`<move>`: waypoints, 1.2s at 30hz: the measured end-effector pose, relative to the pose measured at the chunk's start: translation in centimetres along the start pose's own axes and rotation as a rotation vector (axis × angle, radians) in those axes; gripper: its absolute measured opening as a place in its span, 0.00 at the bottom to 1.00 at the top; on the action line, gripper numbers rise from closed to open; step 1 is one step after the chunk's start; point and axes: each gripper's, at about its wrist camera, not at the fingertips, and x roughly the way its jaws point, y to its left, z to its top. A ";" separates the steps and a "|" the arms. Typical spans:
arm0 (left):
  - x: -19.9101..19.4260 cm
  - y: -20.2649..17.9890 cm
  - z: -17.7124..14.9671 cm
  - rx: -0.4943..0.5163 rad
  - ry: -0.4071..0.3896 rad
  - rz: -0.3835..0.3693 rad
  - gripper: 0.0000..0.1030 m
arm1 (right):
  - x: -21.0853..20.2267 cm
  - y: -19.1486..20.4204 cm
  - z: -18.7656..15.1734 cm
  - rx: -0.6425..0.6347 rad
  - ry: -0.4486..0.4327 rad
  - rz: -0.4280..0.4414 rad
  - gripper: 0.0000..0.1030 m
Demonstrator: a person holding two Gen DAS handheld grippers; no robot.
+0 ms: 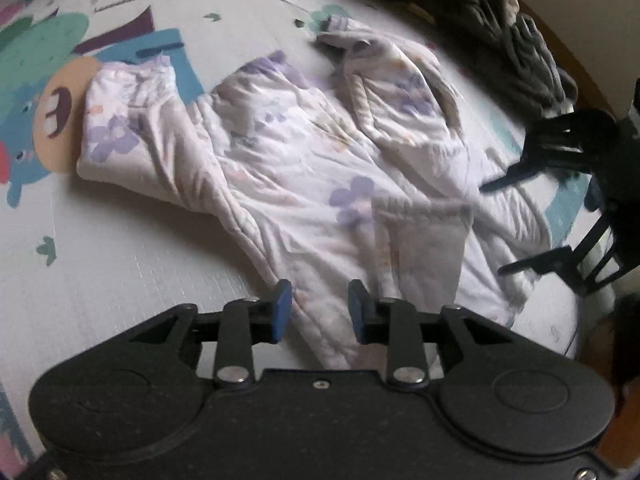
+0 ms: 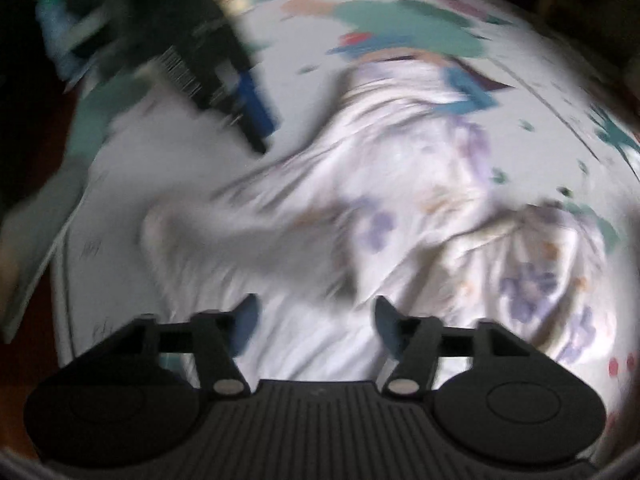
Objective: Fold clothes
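Note:
A white garment with purple flowers point(image 1: 320, 152) lies crumpled and spread on the play mat point(image 1: 120, 248). My left gripper point(image 1: 320, 308) hovers over the garment's near edge. Its blue pads point(image 1: 282, 308) stand apart; cloth shows in the gap and neither pad presses on it. My right gripper point(image 1: 496, 228) reaches in from the right of the left wrist view, wide open over the garment's right edge. In the blurred right wrist view the right gripper point(image 2: 316, 320) is open above the garment point(image 2: 400, 208) with nothing gripped, and the left gripper point(image 2: 256, 120) shows at the upper left.
A pile of dark and grey clothes point(image 1: 512, 28) lies beyond the garment at the back right. The mat carries colourful cartoon prints point(image 1: 52, 92). A strip of wooden floor point(image 1: 580, 64) borders the mat on the right.

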 end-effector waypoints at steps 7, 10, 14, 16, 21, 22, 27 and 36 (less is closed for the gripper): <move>2.6 -3.8 -1.7 0.133 0.104 -0.098 0.57 | 2.1 -0.4 1.6 -0.006 -0.009 0.041 0.77; 3.4 -5.3 -2.9 0.205 0.144 -0.134 0.31 | 2.7 0.0 1.9 -0.050 0.043 0.146 0.67; 3.5 -8.0 -4.7 0.341 0.238 -0.345 0.29 | 2.2 2.1 0.4 -0.227 0.163 0.305 0.66; 3.7 -8.7 -5.4 0.350 0.272 -0.393 0.29 | 1.7 2.9 -0.6 -0.275 0.209 0.334 0.65; 2.8 -6.0 -4.5 0.290 0.218 -0.317 0.30 | 0.4 2.1 -1.4 -0.248 0.196 0.324 0.65; 2.3 -4.7 -3.9 0.243 0.167 -0.256 0.30 | 0.2 1.9 -1.4 -0.243 0.193 0.327 0.65; 0.1 1.8 0.0 -0.014 -0.099 0.113 0.44 | -0.9 1.4 0.0 -0.243 0.151 0.332 0.65; 0.7 6.3 9.5 -0.065 -0.245 0.417 0.43 | -0.8 0.6 1.8 -0.147 0.010 0.189 0.64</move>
